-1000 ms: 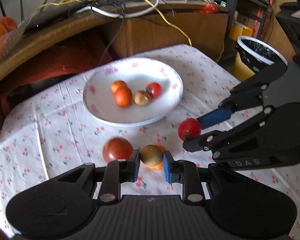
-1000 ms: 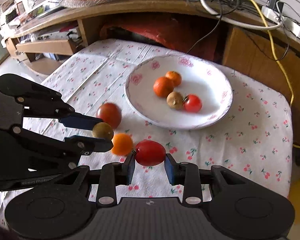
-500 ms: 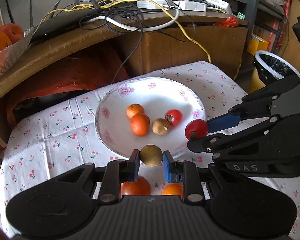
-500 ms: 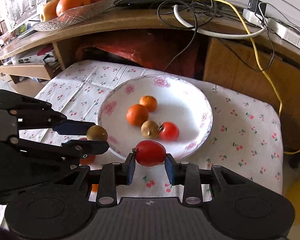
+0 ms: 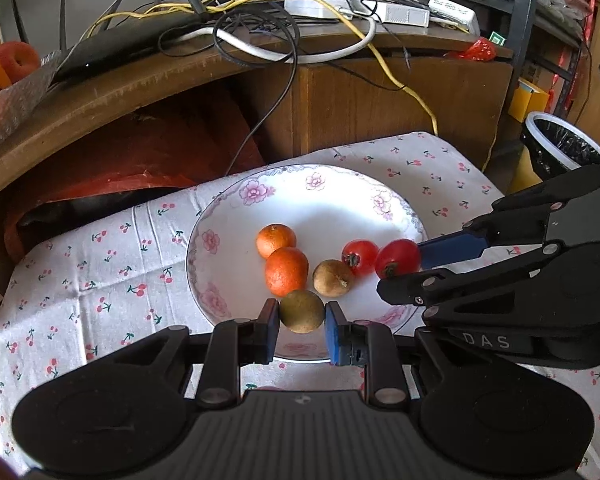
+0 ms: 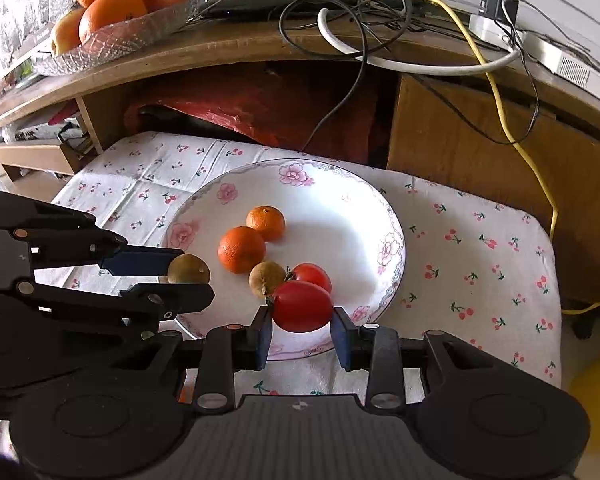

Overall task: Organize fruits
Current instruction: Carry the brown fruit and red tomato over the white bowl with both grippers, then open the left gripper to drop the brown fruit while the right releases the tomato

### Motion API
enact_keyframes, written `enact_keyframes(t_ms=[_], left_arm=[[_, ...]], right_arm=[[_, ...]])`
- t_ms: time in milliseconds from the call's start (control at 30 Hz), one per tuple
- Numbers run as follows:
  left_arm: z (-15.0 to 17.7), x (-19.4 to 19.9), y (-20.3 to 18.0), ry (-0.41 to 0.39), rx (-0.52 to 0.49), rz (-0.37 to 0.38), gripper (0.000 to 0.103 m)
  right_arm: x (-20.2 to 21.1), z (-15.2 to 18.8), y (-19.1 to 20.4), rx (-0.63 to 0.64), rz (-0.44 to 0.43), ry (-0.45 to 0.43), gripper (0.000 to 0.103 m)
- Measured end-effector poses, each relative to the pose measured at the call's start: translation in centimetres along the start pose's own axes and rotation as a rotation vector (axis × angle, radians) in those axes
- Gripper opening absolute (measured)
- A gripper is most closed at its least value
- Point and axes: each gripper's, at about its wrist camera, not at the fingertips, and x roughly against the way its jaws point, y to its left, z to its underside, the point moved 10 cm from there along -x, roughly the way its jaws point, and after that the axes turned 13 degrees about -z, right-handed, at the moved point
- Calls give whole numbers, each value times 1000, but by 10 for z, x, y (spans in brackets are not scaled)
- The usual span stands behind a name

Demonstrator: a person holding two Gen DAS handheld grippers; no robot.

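Left gripper (image 5: 302, 322) clamps brown fruit (image 5: 302, 311), right gripper (image 6: 302, 330) tomato (image 6: 302, 306); both carried from table to over plate (image 6: 380, 216) (release pending).

plate (image 5: 404, 216) – glossy ceramic | tablecloth (image 5: 100, 272) – matt printed cloth | desk (image 6: 440, 128) – wood

The plate (image 6: 392, 216) is white with pink flowers and a grey scroll line round its rim, and the tablecloth (image 6: 480, 256) is white, sprinkled with small red cherries on green stems. On the plate lie two orange mandarins (image 6: 242, 249), a brownish fruit (image 6: 267, 277) and a red tomato (image 6: 314, 276). The black left hand-held gripper (image 5: 302, 325), with blue pads, pinches an olive-brown fruit (image 5: 301, 311); the black right hand-held gripper (image 6: 302, 334) pinches a bigger red tomato (image 6: 302, 306).
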Motion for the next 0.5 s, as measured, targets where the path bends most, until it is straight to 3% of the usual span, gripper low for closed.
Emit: enact_keyframes(t_ms=[500], left_arm=[[0,-5,4,6,8,-22,34]], right_arm=[[-4,-2,-1,5,11,-11,32]])
